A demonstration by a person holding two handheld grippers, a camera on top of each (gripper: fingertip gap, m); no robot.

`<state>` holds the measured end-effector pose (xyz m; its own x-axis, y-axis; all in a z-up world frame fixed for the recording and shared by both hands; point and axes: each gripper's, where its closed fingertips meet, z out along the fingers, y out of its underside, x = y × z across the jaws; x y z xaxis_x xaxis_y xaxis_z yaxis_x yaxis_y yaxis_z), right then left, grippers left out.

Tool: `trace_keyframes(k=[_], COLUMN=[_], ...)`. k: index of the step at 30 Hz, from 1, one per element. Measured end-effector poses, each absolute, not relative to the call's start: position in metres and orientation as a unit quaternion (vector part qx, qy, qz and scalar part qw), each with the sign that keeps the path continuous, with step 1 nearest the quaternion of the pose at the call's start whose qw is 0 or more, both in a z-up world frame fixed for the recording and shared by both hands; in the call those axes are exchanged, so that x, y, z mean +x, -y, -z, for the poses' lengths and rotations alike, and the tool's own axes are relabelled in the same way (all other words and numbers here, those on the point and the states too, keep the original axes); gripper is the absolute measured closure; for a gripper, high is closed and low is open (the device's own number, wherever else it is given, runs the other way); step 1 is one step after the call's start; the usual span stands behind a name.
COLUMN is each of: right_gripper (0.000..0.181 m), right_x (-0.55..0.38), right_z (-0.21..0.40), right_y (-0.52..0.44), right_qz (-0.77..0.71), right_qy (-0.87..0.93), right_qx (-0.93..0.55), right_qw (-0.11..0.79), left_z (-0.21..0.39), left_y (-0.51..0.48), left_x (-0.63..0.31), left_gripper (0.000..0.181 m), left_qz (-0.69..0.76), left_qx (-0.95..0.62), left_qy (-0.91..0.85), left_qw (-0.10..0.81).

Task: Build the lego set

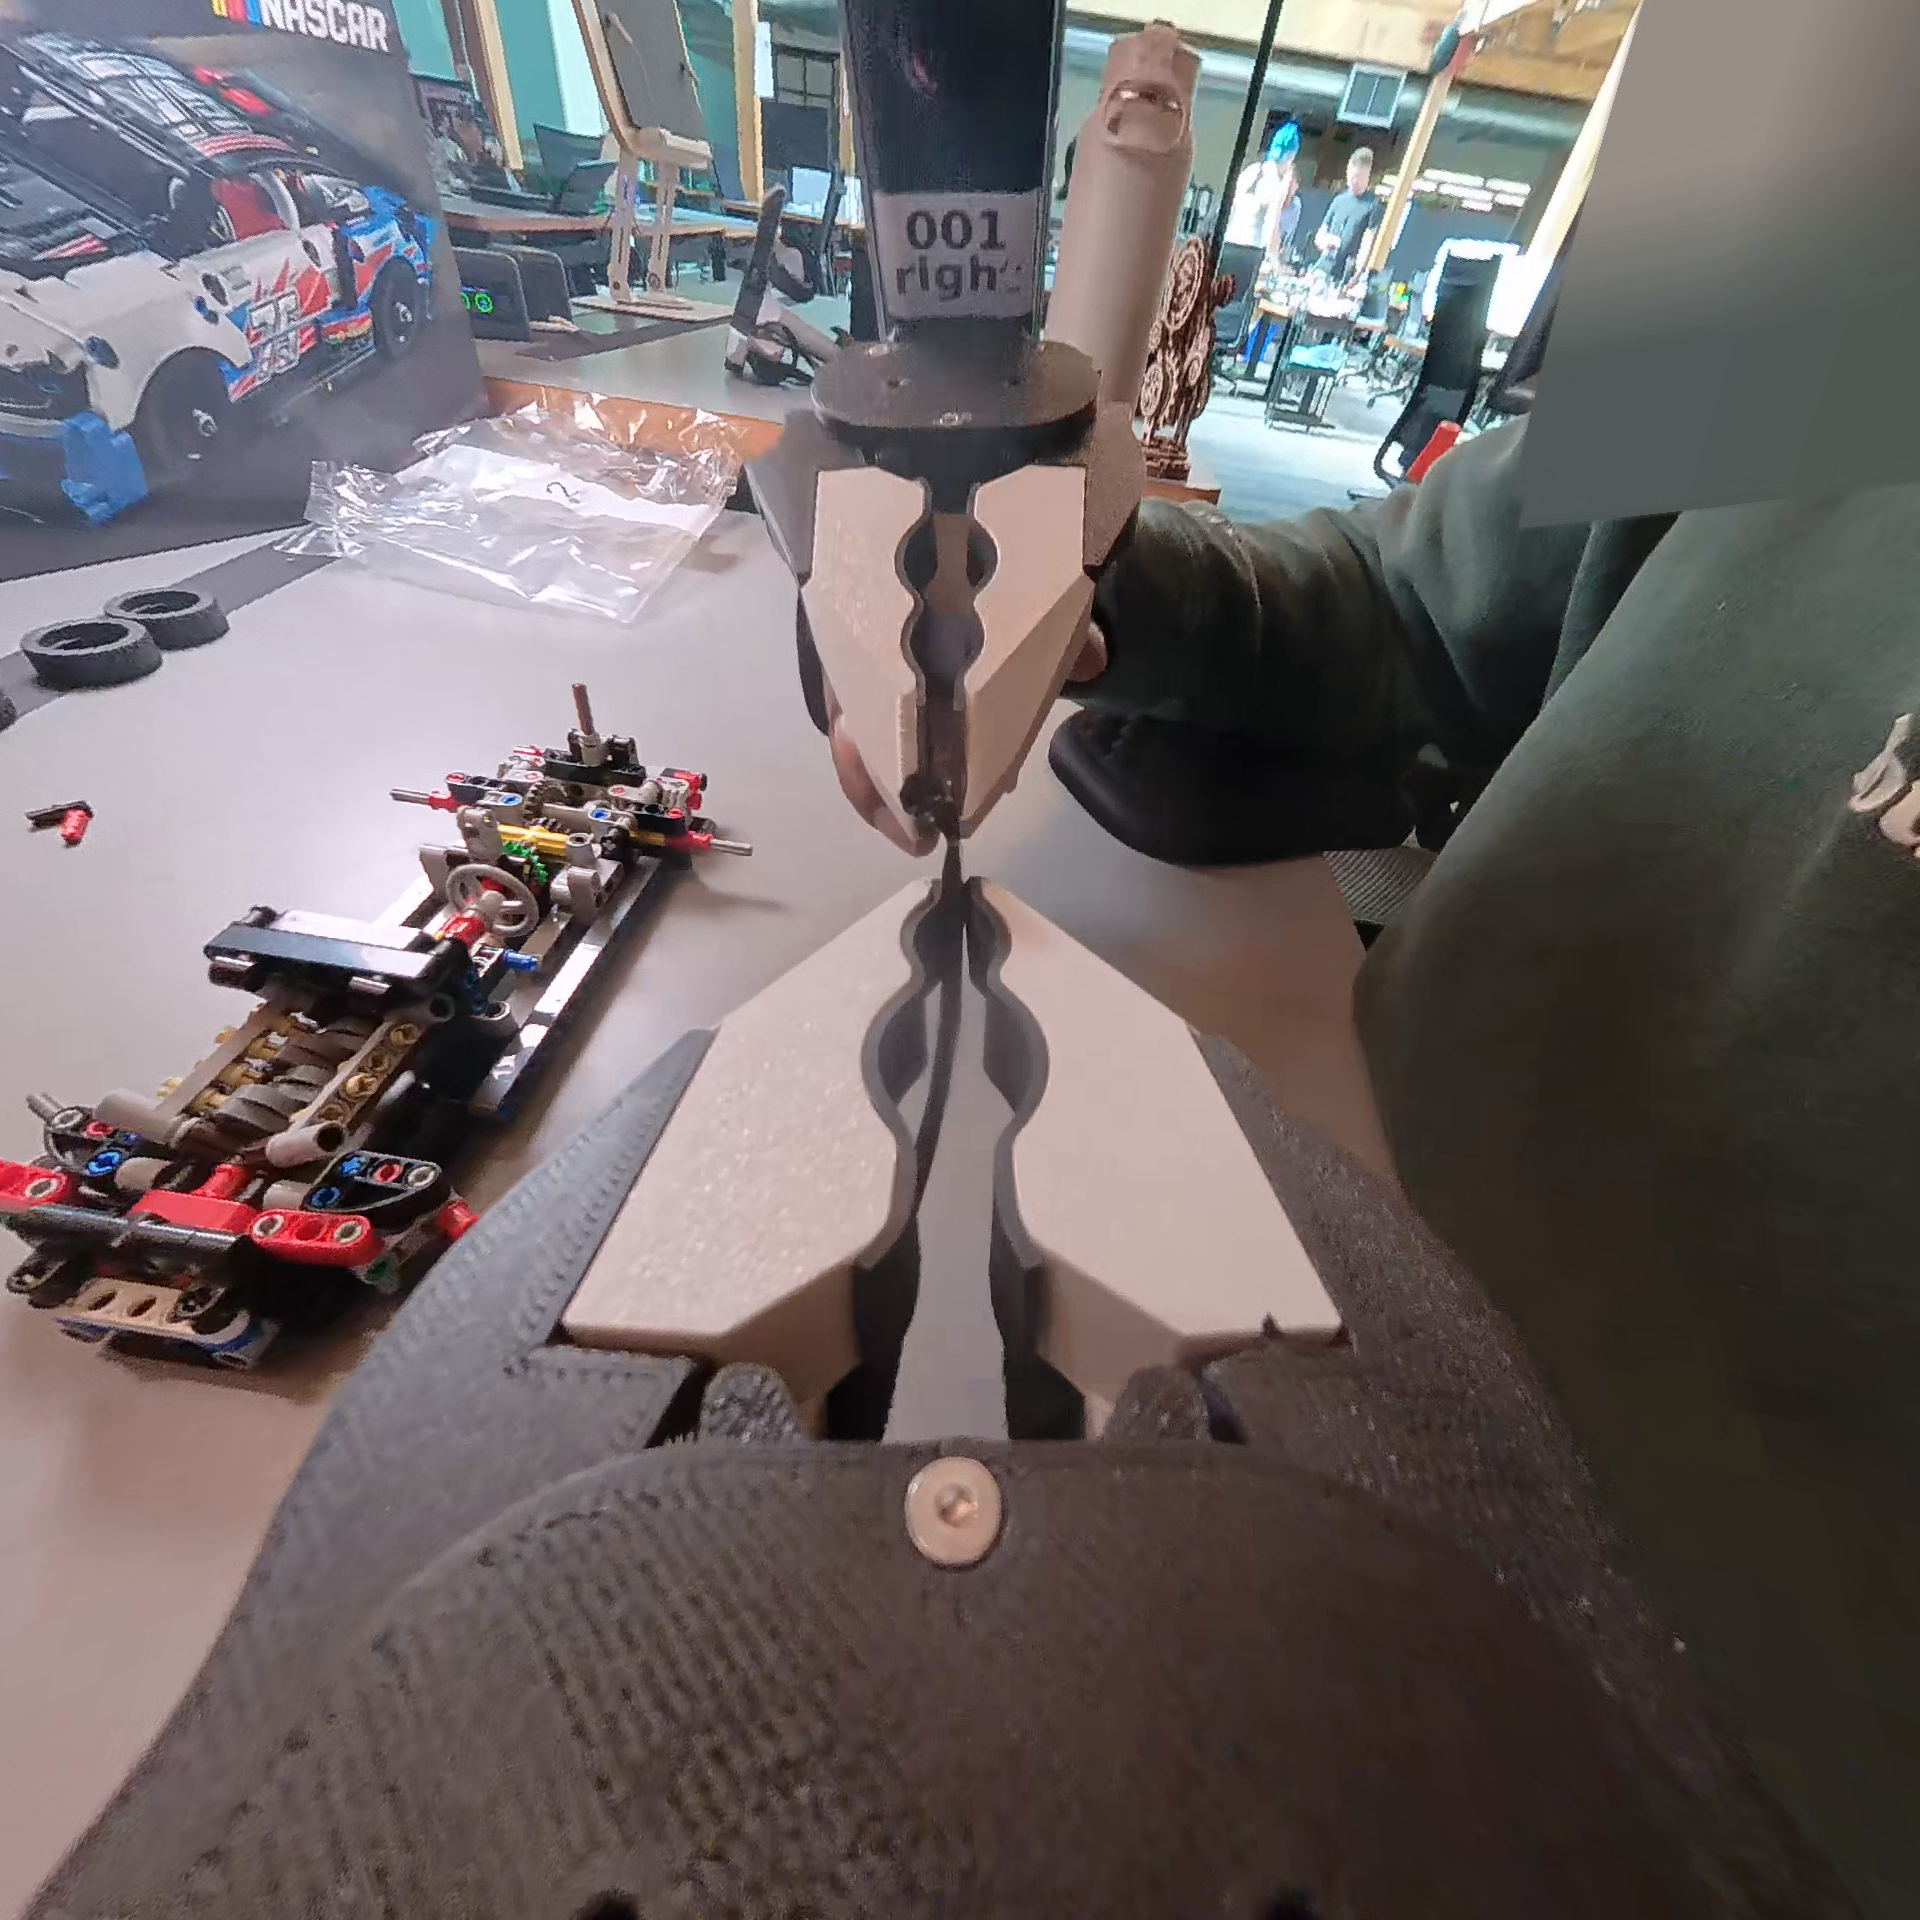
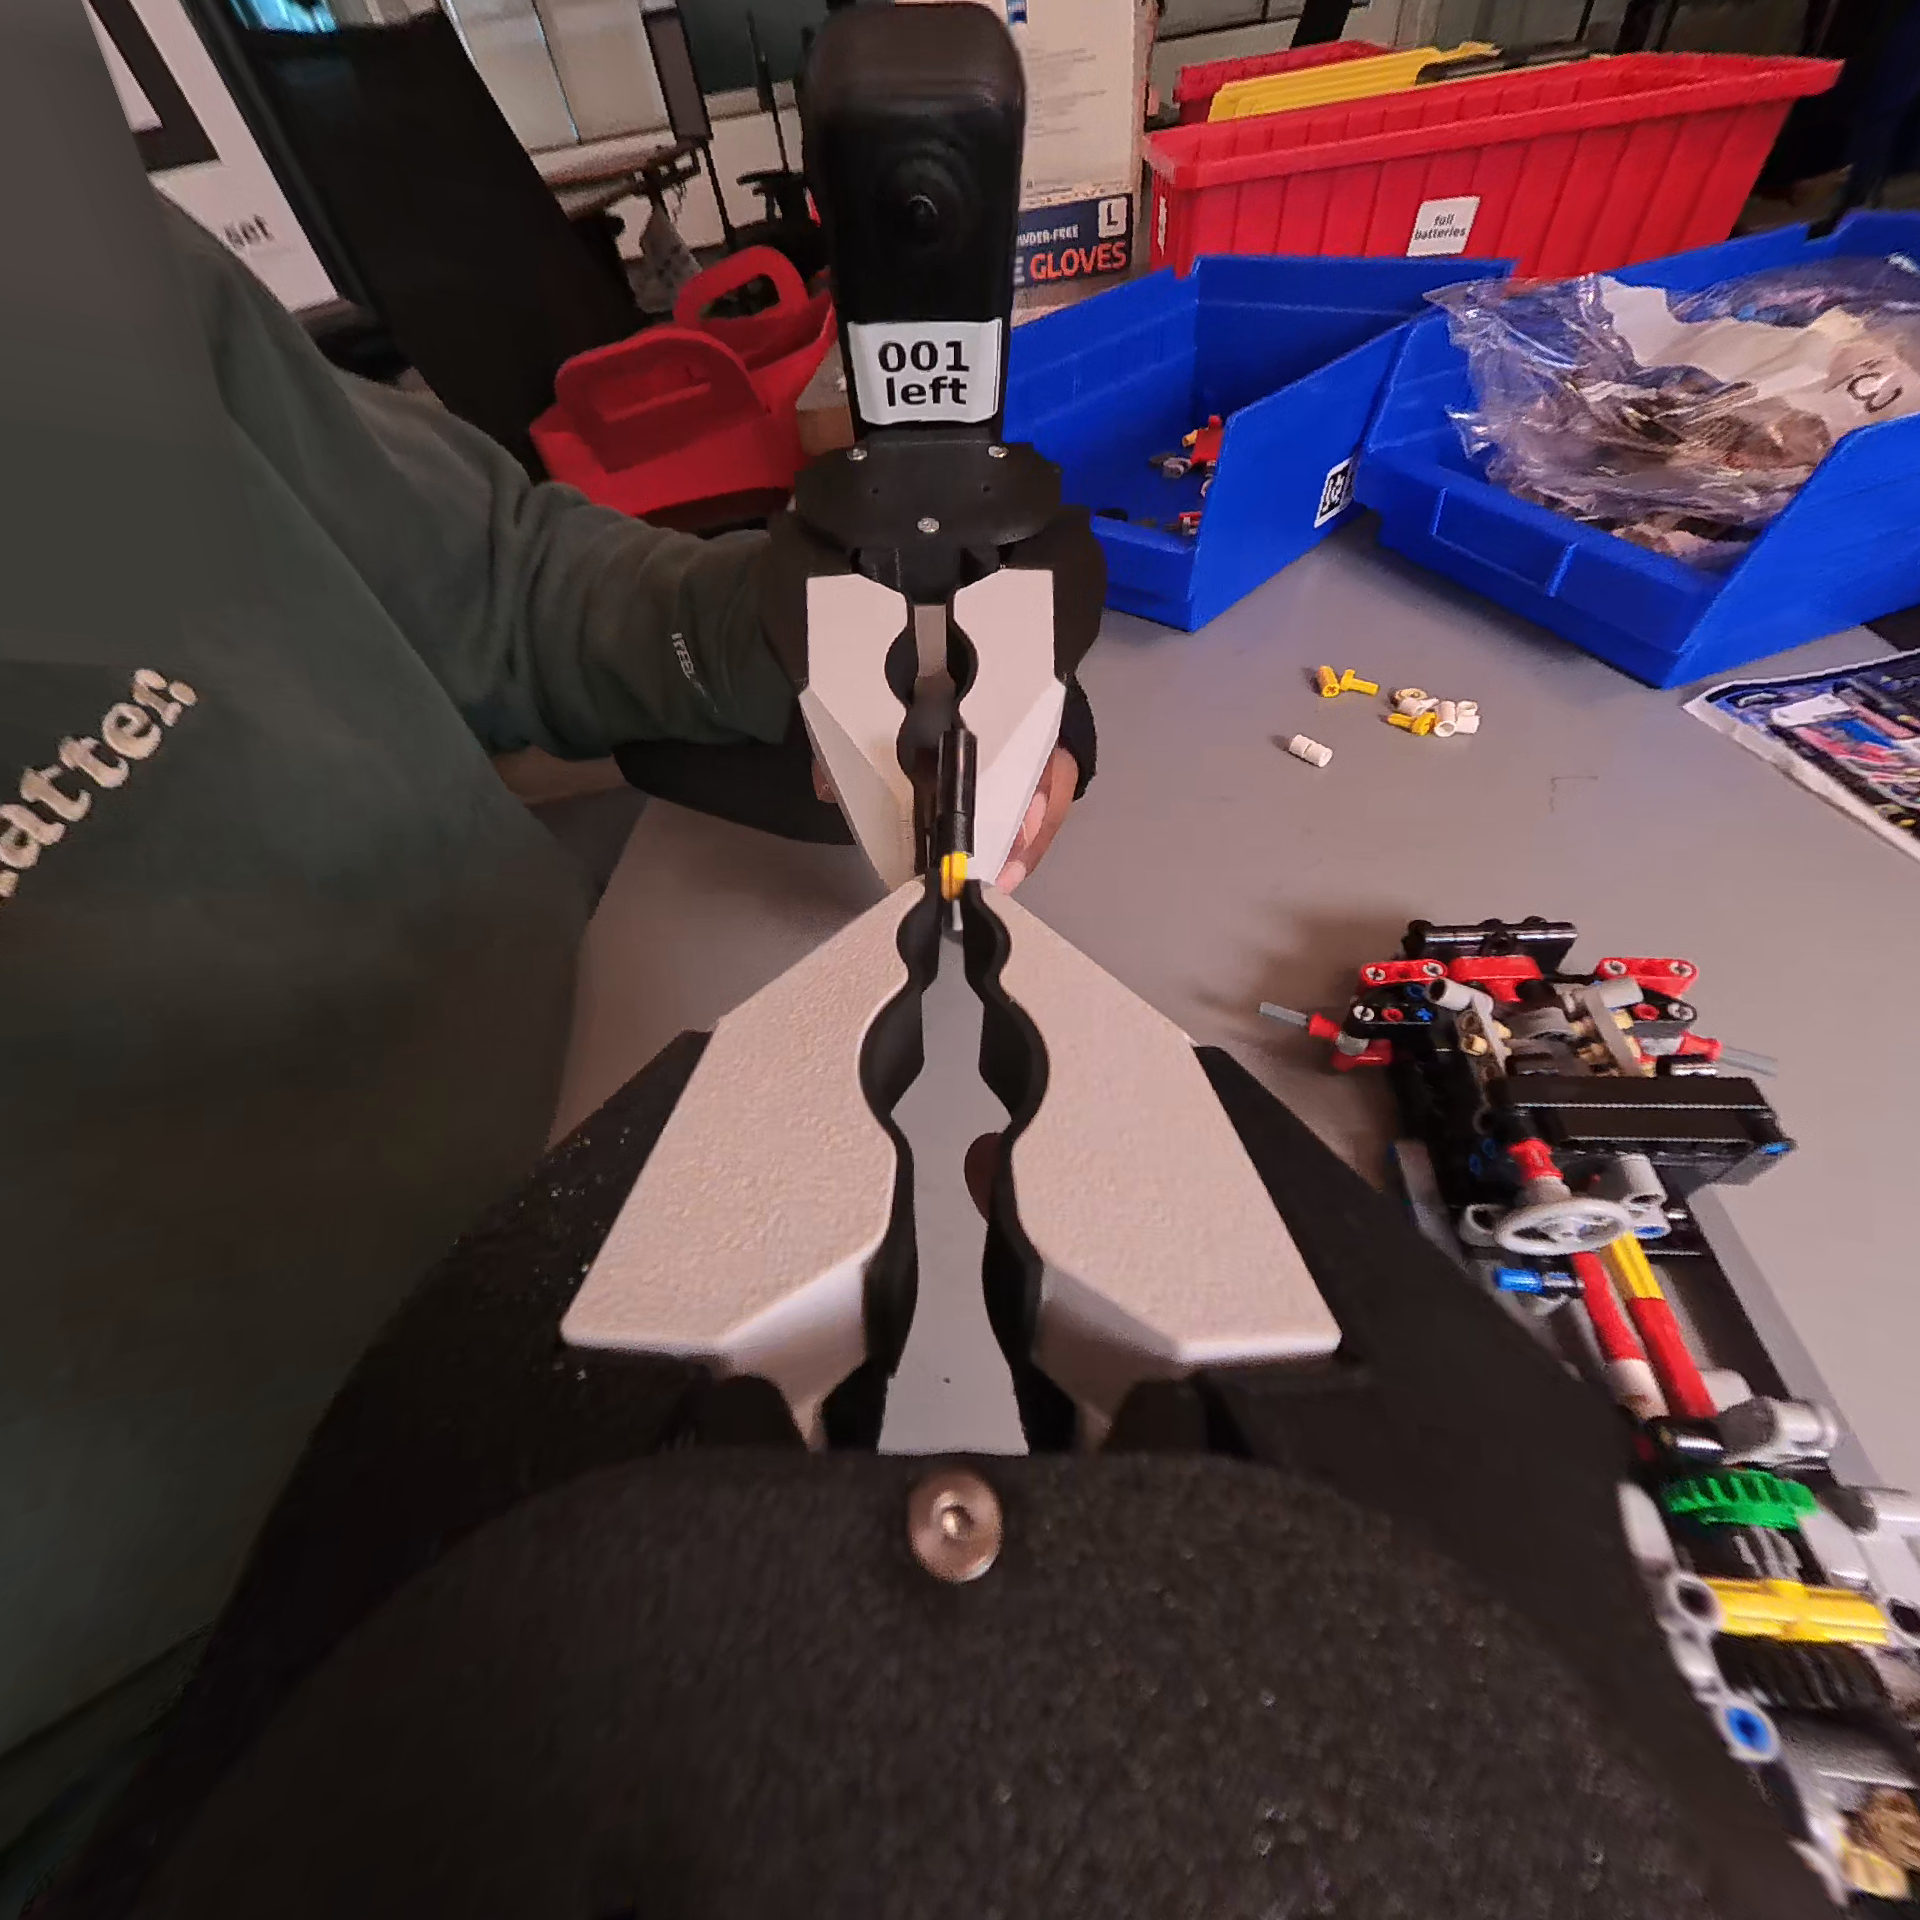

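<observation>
Left wrist view shows the left gripper nipping a thin black piece, tip to tip with the right gripper, which pinches a dark axle. Beyond them toward the table's far left, the half-built lego car chassis lies flat, then two black tyres, an empty clear bag and the set's box.

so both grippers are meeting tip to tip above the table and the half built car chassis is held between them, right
Not quite. The grippers do meet tip to tip, left gripper and right gripper, but the chassis lies on the table off to the side, as the left wrist view shows. Only small pieces sit between the fingertips.
</observation>
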<state>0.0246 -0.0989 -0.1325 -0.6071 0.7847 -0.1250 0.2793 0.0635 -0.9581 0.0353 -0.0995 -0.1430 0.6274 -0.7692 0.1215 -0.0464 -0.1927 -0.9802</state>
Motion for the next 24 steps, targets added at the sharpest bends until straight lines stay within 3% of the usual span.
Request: trace_keyframes(k=[8,24], right_gripper=[0.181,0.181], right_x=[0.020,0.022], right_z=[0.127,0.170], right_y=[0.097,0.081], right_qz=[-0.641,-0.525], right_qy=[0.621,0.705], right_qx=[-0.423,-0.434], right_qw=[0.157,0.200], left_z=[0.135,0.165], left_y=[0.099,0.090], left_x=[0.029,0.020], left_gripper=[0.181,0.181], left_qz=[0.366,0.346], left_qx=[-0.691,-0.748], left_qy=[-0.254,-0.233], left_qw=[0.569,0.516])
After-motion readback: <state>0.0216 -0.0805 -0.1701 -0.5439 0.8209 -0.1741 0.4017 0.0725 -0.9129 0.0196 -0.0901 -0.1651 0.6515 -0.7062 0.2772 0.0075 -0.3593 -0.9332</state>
